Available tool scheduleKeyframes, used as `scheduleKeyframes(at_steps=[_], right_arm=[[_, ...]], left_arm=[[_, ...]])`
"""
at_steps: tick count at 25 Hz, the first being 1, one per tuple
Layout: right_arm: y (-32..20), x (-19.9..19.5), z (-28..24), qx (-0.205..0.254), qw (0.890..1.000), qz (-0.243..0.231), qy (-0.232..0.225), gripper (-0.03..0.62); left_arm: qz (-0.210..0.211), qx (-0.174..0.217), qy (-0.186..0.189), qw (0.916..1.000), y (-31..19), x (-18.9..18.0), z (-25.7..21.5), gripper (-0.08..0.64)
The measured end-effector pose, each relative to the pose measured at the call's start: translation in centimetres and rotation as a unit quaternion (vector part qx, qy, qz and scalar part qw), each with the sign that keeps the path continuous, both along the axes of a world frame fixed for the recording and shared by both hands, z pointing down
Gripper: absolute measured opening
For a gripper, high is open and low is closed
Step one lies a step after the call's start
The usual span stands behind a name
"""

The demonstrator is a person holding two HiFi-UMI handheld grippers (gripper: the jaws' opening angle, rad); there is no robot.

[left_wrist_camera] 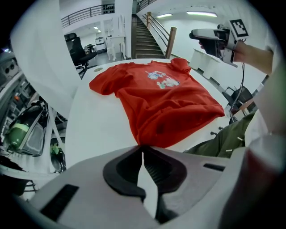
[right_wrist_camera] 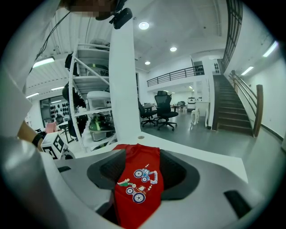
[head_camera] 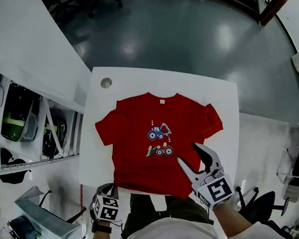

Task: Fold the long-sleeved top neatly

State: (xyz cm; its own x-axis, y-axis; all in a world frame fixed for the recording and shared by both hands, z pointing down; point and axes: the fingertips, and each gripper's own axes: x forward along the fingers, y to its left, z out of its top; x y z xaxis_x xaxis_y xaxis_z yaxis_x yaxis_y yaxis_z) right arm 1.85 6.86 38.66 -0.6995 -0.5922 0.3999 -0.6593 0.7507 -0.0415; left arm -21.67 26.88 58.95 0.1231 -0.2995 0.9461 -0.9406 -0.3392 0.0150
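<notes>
While left gripper (left_wrist_camera: 143,151) seems clamped on a hem corner of red top (head_camera: 136,143), pinch opposite corner with wide-open right gripper (head_camera: 187,153)

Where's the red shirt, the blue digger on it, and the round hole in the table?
red shirt (head_camera: 136,153), head view, plain front.
blue digger (head_camera: 158,132), head view, its body.
round hole (head_camera: 106,82), head view, its middle.

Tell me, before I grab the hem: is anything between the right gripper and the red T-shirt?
Nothing visible. The open right gripper hangs directly over the red T-shirt, only bare fabric showing between its jaws.
</notes>
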Motion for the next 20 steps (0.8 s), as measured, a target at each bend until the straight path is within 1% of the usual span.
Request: scheduleKeyframes(at_steps=[5,9,10,14,20], right_arm=[[-0.4,0.5,0.3,-0.002,1.000,0.007,-0.001,0.250],[-0.9,1.5,0.8,-0.012,1.000,0.019,0.006,0.250],[-1.1,1.9,1.0,-0.014,1.000,0.023,0.009,0.250],[-2.4,3.0,1.1,0.000,0.999,0.034,0.009,0.247],[-3.5,4.3,1.5,-0.003,0.999,0.042,0.013,0.244]], left_arm=[[-0.008,-0.004,-0.016,0.9998,0.7,-1.6,-0.7,0.018],[-0.011,0.011,-0.023,0.9996,-0.7,-2.2,-1.6,0.018],[-0.009,0.018,-0.024,0.9995,-1.4,-2.0,-1.9,0.017],[0.006,0.046,-0.019,0.9987,-4.4,-0.5,-3.3,0.018],[0.032,0.084,-0.013,0.9959,-8.8,2.2,-5.5,0.018]])
